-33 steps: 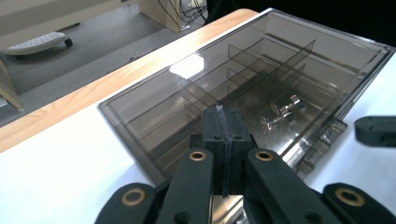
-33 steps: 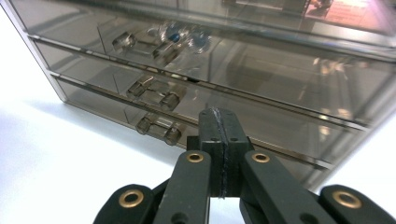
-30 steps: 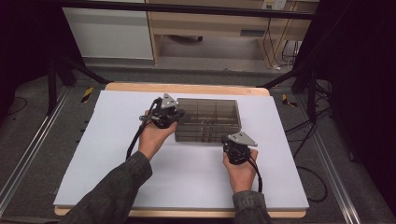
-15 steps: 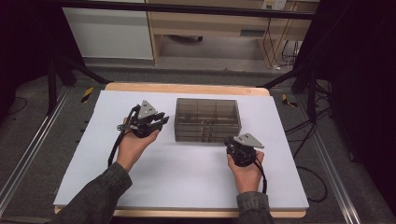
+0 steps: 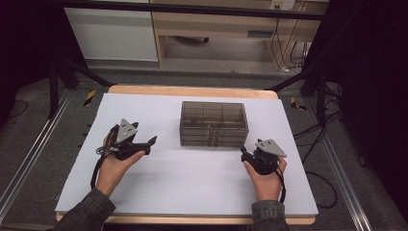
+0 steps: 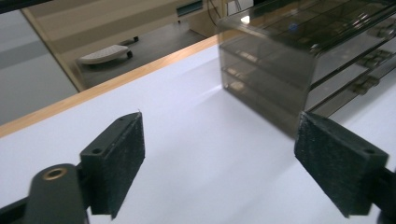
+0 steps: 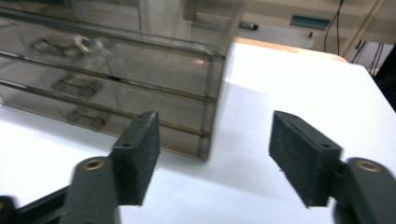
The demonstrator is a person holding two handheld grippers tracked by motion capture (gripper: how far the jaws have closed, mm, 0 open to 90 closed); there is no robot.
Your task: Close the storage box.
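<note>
Near the middle of the white-covered worktop [image 5: 183, 187] with its pale wooden edge: smoky transparent plastic drawer cabinet [image 5: 214, 123] noted, standing upright, three shallow drawers stacked on the near face, all pushed in. Small handles on the drawer fronts observed in the right gripper view; contents too dim to identify.

Left tongs [image 5: 150, 143] recorded to the left of the cabinet, well apart from it, held in the left hand [image 5: 113, 166] above the white surface, grey three-cornered plate on top, black cable trailing back along the forearm. Jaws found spread wide in the left gripper view, dark textured pads [image 6: 120, 161] facing each other across bare white sheet, nothing held between them. Left-hand corner of the cabinet [image 6: 299, 60] seen beyond the far pad, not touching it.

Right tongs [image 5: 244, 155] recorded just off the near right corner of the cabinet, close but apart from it, gripped by the right hand [image 5: 265, 175]. Jaws likewise found wide apart in the right gripper view, pads [image 7: 140, 156] empty, cabinet corner [image 7: 140, 65] standing beyond and behind the left pad, with open white sheet between the pads.

Beyond the far edge of the worktop: light wooden furniture [image 5: 216, 29] and dark floor noted; black cables [image 5: 317, 139] lying on the floor to the right.
</note>
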